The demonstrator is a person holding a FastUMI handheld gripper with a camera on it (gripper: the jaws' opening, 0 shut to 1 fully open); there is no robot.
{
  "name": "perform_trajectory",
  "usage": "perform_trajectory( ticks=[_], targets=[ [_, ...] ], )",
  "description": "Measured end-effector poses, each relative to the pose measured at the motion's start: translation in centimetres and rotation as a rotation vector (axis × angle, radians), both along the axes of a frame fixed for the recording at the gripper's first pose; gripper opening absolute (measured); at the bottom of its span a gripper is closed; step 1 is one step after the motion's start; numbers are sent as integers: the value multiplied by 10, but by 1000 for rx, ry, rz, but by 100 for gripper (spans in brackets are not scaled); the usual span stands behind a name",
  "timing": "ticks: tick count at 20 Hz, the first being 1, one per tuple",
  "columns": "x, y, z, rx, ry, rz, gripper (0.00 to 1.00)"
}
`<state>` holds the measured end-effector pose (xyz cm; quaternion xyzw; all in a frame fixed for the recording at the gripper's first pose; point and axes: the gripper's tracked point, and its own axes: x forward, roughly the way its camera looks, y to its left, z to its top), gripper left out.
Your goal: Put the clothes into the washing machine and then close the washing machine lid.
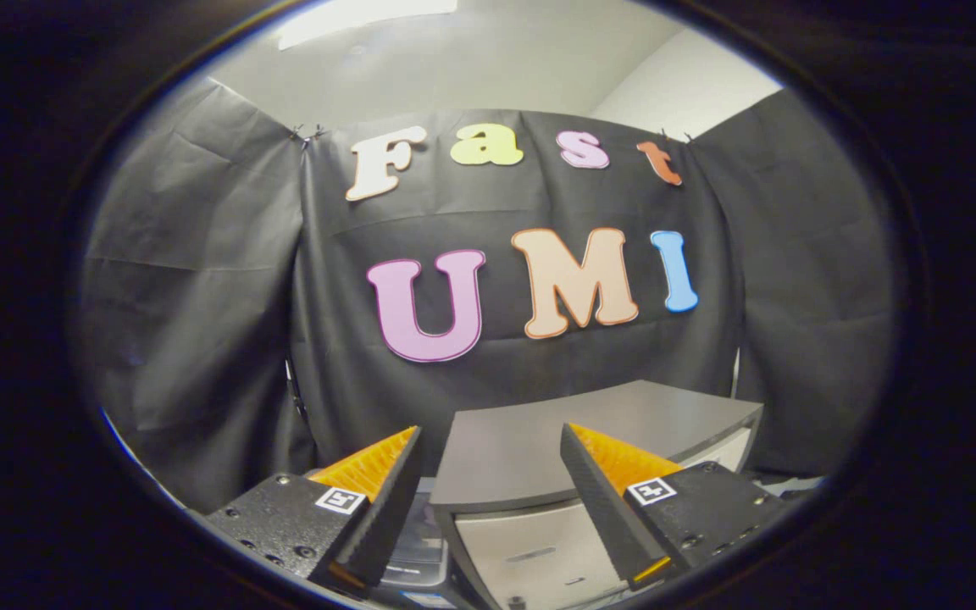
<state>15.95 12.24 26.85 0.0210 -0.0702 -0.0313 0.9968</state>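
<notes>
Above the washing machine (590, 440), the gripper (492, 474) hovers with its fingers spread apart, holding nothing. Just beyond them lies the machine's flat grey lid, seemingly closed. No clothes are visible, so progress cannot be judged. Square coded markers sit on the fingers; no legible brand.

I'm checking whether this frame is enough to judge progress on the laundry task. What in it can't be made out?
- Gripper, gripper view: jaws stand open, nothing between them.
- Washing machine: its grey top lies just ahead of the jaws; whether this panel is the lid, I cannot tell, and the inside is hidden.
- Its front is partly covered by the jaws.
- The items low between the jaws are too cut off to identify.
</notes>
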Motion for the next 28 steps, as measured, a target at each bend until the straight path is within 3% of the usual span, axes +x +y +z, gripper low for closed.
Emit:
perform_trajectory(
  ticks=[8, 15, 28],
  targets=[
    [-33, -48, -44, 17, -66, 87, 96],
    [-81, -97, -99, -147, -164, 34, 96],
    [-115, -125, -223, -28, 5, 85, 97]
  ],
)
